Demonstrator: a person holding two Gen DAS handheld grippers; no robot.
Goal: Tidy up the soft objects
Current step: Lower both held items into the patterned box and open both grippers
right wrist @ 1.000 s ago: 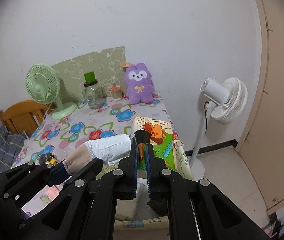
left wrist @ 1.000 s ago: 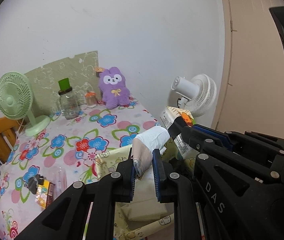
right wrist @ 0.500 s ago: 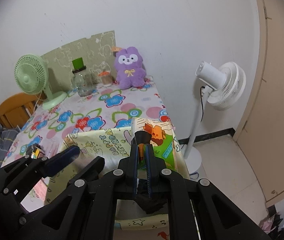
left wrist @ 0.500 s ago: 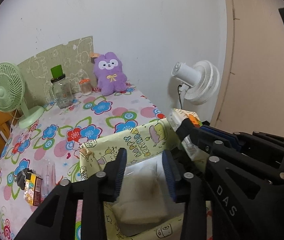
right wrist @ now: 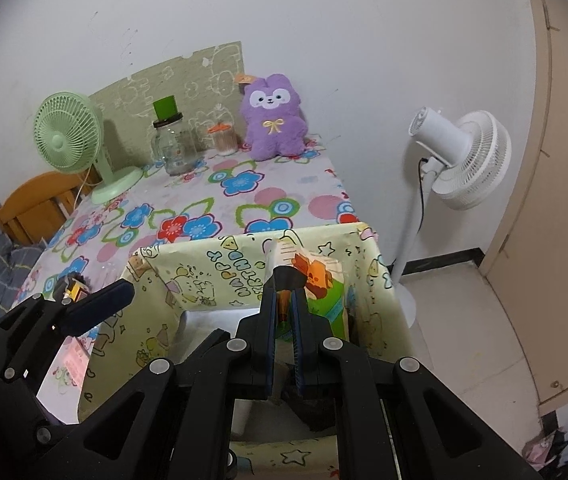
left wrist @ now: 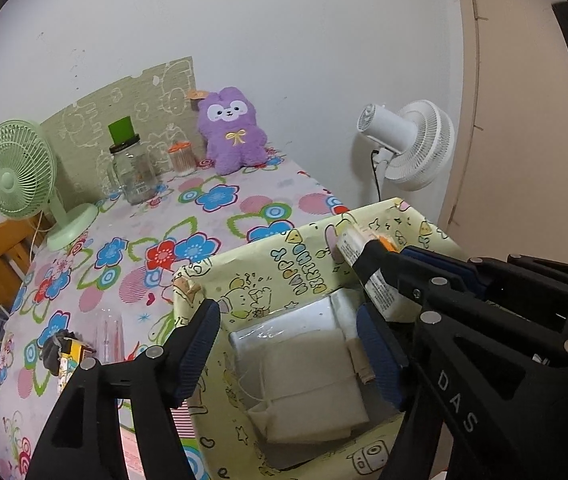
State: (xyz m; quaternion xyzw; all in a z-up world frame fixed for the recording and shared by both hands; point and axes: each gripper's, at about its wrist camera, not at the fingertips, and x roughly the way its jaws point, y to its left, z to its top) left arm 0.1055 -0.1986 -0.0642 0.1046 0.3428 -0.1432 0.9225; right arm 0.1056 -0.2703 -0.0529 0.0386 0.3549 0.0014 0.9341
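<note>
A yellow cartoon-print box (left wrist: 304, 264) (right wrist: 224, 264) stands at the table's near right corner. Inside it lie a cream folded cloth (left wrist: 308, 380) and a white plastic-wrapped soft pack (left wrist: 296, 320). My left gripper (left wrist: 290, 356) is open and empty, its jaws spread over the box. My right gripper (right wrist: 284, 316) is shut on a colourful tissue pack (right wrist: 316, 284) and holds it upright in the box's right side; the pack also shows in the left wrist view (left wrist: 368, 268). A purple plush bunny (left wrist: 232, 136) (right wrist: 274, 120) sits at the far wall.
A green desk fan (left wrist: 24, 176), a glass jar with a green lid (left wrist: 130, 172) and a small orange-lidded jar (left wrist: 182, 160) stand at the table's back. A small yellow packet (left wrist: 66, 356) lies at the left. A white floor fan (right wrist: 456, 160) stands right of the table.
My left gripper let go of the white soft pack, which now lies in the box, and opened wide. Both grippers moved down toward the box; the right one stays shut on the tissue pack.
</note>
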